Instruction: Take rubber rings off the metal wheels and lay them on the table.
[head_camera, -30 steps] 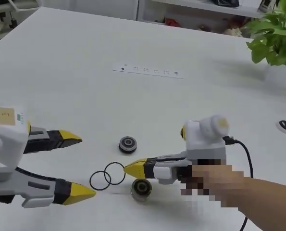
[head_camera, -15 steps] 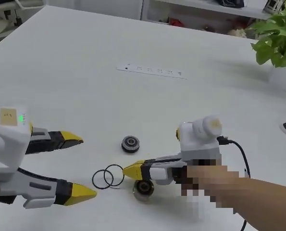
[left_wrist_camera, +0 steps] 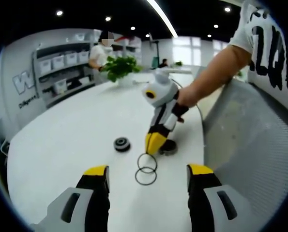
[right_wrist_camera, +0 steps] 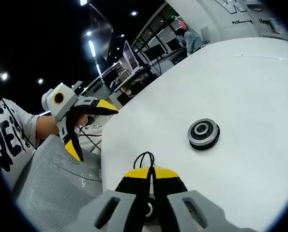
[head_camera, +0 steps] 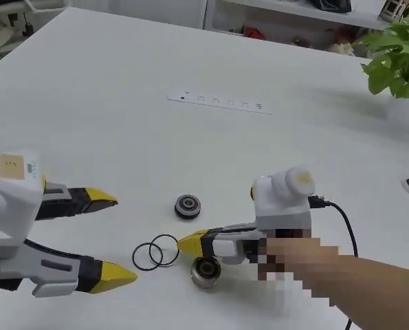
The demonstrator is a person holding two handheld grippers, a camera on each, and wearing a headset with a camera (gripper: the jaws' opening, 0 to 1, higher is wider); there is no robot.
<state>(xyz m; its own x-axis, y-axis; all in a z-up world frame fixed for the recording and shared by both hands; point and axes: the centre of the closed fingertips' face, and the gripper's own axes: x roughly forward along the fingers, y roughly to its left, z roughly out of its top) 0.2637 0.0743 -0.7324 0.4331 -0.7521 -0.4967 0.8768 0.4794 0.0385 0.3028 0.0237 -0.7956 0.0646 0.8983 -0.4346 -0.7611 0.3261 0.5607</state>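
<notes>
Lying flat: two rubber rings [head_camera: 156, 253], overlapped on the counter [head_camera: 122, 124], unmoved this past second.
Near wheel [head_camera: 205, 271]: looks stripped.
Right gripper [head_camera: 182, 243]: jaws pressed together, tips at the rings.
Left gripper [head_camera: 125, 238]: jaws spread, empty.
Far wheel [head_camera: 188, 205]: likely next.

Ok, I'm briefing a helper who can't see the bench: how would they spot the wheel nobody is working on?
On the white table, find the two thin black rings lying overlapped ahead of the left gripper. Just beyond them, toward the power strip, sits a small dark-rimmed wheel. Unlike the other wheel, which lies at the shut right gripper, it stands alone, touching nothing.
</notes>
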